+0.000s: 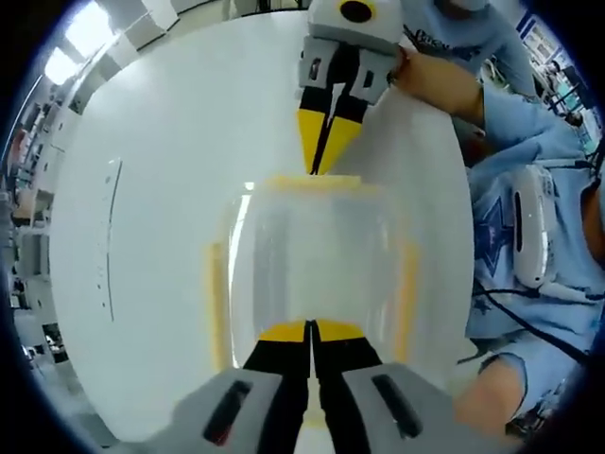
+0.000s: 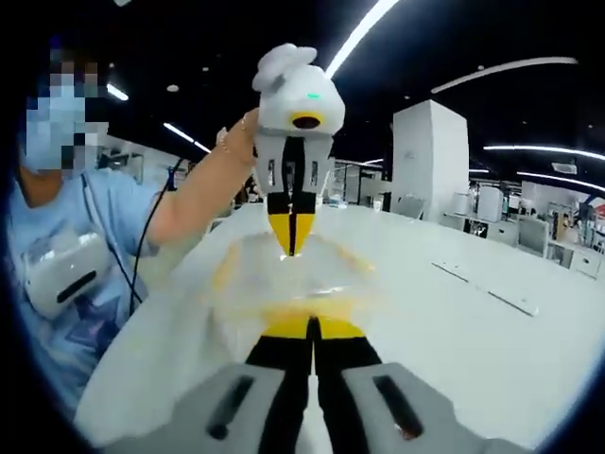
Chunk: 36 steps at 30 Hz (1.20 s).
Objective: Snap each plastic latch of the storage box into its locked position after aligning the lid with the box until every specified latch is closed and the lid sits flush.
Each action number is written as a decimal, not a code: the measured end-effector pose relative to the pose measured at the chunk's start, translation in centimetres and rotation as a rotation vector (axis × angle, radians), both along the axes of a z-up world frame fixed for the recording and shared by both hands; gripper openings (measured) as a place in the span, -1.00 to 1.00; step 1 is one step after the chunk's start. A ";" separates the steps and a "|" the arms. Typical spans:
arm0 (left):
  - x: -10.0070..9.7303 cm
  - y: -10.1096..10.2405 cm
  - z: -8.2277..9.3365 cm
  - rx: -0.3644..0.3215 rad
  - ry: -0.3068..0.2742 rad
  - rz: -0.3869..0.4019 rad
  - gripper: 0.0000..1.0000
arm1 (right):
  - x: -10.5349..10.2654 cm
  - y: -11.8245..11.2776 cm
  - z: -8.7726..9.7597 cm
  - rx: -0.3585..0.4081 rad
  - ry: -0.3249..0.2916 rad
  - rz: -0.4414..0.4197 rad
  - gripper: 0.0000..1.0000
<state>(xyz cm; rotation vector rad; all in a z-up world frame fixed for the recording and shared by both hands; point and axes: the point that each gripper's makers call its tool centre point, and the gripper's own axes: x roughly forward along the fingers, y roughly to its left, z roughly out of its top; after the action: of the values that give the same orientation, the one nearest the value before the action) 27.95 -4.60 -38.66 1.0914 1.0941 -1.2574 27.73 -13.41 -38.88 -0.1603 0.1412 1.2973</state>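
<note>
A clear plastic storage box (image 1: 317, 251) with its lid on lies on the white table (image 1: 161, 189). Yellow latches show on its left side (image 1: 217, 303), its right side (image 1: 408, 284) and its far end (image 1: 317, 182). My left gripper (image 1: 310, 328) is shut, its yellow tips against the box's near end. My right gripper (image 1: 321, 165) comes down from above, shut, with its tips touching the far-end latch. In the right gripper view the box (image 2: 284, 274) lies between my right gripper (image 2: 312, 326) and my left gripper (image 2: 291, 248), both shut at opposite ends.
A person in a light blue shirt (image 1: 529, 189) stands at the table's side, a forearm (image 2: 198, 199) reaching to one gripper. The broad white table (image 2: 473, 312) stretches beyond the box. Shelving and other tables (image 2: 492, 208) fill the room behind.
</note>
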 end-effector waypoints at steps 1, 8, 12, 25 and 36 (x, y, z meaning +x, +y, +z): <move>0.0 0.0 0.0 -0.004 0.002 0.000 -0.99 | 0.0 0.0 0.0 0.006 0.006 0.004 -1.00; 0.2 -0.2 0.2 0.003 -0.007 -0.005 -0.99 | -0.2 0.1 0.1 0.034 0.039 0.012 -1.00; 0.2 -0.3 0.1 0.029 -0.014 -0.006 -0.99 | -0.1 -0.1 0.1 0.048 0.052 0.014 -1.00; 0.2 -0.3 0.1 0.037 -0.014 0.015 -1.00 | 0.1 -0.1 0.1 0.091 0.090 0.025 -1.00; 0.1 -0.2 0.1 0.028 -0.006 0.021 -1.00 | 0.0 0.1 0.2 0.121 0.111 0.032 -1.00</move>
<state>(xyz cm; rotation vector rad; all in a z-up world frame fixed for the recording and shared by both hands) 28.04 -4.82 -38.54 1.1015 1.1195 -1.2246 27.69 -13.34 -38.73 0.0129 0.1548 1.3436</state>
